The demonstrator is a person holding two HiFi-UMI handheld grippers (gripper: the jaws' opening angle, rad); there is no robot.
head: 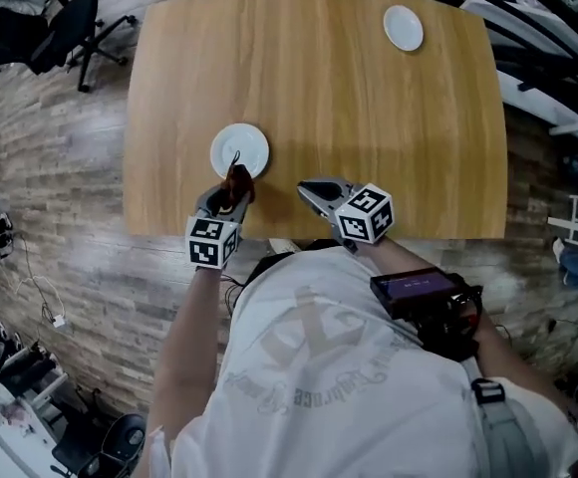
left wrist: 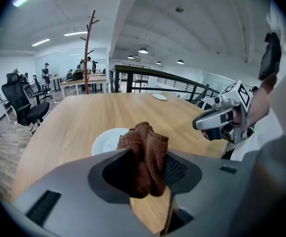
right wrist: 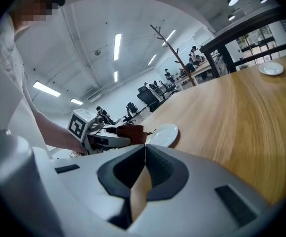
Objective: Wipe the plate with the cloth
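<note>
Your left gripper clamped crumpled brown cloth over near rim of round white plate. Your right gripper sat closed, empty, right of plate. Plate lay near light wooden table front edge; open wood beyond plate.

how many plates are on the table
2. The near plate lies just ahead of the left gripper holding the cloth; the far plate sits near the far right corner.

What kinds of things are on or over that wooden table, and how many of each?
Round white plates: 2 (near, far)
Brown woven cloth: 1, pinched in the left claw
Hand-held claws: 2 (the right claw is shut, empty)
Total: 5
</note>
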